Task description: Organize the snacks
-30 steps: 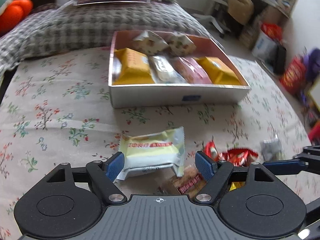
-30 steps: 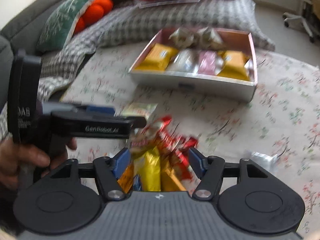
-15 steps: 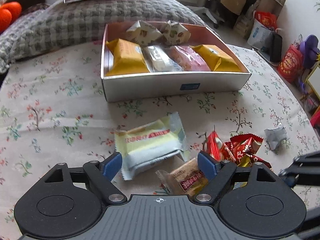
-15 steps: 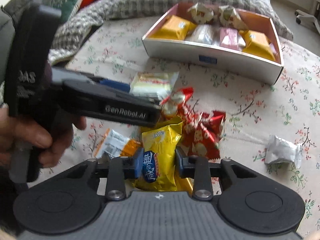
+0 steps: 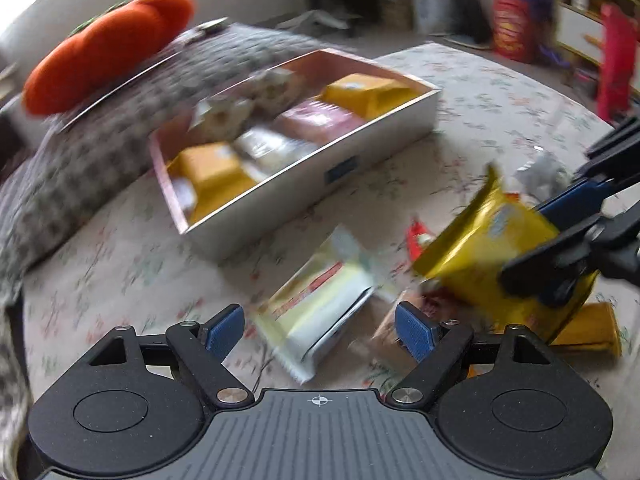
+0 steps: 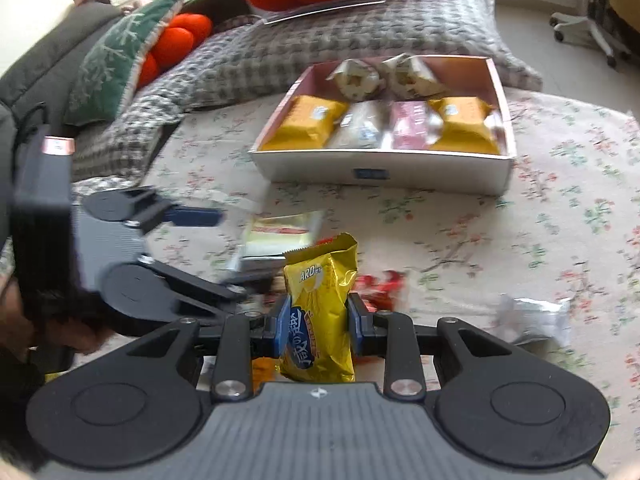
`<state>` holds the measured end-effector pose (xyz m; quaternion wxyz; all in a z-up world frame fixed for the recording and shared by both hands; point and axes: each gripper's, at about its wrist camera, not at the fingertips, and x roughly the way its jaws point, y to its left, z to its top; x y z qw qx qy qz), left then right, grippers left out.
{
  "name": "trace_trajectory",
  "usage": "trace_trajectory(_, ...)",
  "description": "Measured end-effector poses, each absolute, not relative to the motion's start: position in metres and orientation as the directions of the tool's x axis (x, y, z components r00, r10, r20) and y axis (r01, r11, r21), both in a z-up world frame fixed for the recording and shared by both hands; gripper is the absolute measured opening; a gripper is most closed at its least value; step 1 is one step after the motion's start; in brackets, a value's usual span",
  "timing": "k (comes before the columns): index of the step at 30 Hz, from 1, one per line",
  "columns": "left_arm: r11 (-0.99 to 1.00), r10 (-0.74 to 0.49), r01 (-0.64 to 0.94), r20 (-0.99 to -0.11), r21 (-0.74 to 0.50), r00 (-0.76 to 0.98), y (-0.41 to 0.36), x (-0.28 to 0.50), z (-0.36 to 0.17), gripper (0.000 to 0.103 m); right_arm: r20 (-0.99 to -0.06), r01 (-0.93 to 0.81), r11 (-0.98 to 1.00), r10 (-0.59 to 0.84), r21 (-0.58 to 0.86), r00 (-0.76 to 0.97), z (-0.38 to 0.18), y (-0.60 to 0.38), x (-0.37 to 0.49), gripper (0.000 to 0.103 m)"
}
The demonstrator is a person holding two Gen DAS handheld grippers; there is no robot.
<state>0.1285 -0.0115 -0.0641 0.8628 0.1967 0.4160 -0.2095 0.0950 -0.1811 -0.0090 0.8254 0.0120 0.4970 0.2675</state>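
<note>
Before box (image 6: 384, 166), right tool (image 6: 318, 322) closing on yellow packet (image 6: 320, 312)

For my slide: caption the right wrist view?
Right gripper closing on yellow snack bag, snack box beyond.

Right tool (image 6: 319, 322) closing on something; left tool (image 5: 319, 330) gapes wide

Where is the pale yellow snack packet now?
The pale yellow snack packet lies on the floral cloth, between the open left tool and the white box, left of the golden bag.
</note>
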Motion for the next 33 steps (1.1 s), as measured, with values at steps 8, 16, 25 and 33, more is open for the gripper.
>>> trace_trajectory(8, 0.818, -0.325, 0.574, -0.796, 0.034, 0.510, -0.001, 0.154, -0.071, 0.082, -0.814, -0.335, 0.889, 0.432, 0.312, 0.388, -0.012, -0.192, 0.103, 0.026)
trace_trajectory(16, 0.801, -0.234, 0.583, -0.825, 0.136, 0.514, 0.002, 0.150, -0.073, 0.056, -0.797, -0.314, 0.893, 0.436, 0.323, 0.419, -0.007, -0.198, 0.103, 0.020)
trace_trajectory(25, 0.803, -0.176, 0.561, -0.820, 0.200, 0.544, 0.006, 0.149, -0.076, 0.053, -0.844, -0.431, 0.859, 0.432, 0.276, 0.319, -0.023, -0.177, 0.099, 0.037)
trace_trajectory(33, 0.752, -0.107, 0.573, -0.796, 0.328, 0.596, 0.002, 0.144, -0.076, 0.065, -0.872, -0.553, 0.812, 0.398, 0.189, 0.286, -0.032, -0.155, 0.086, 0.060)
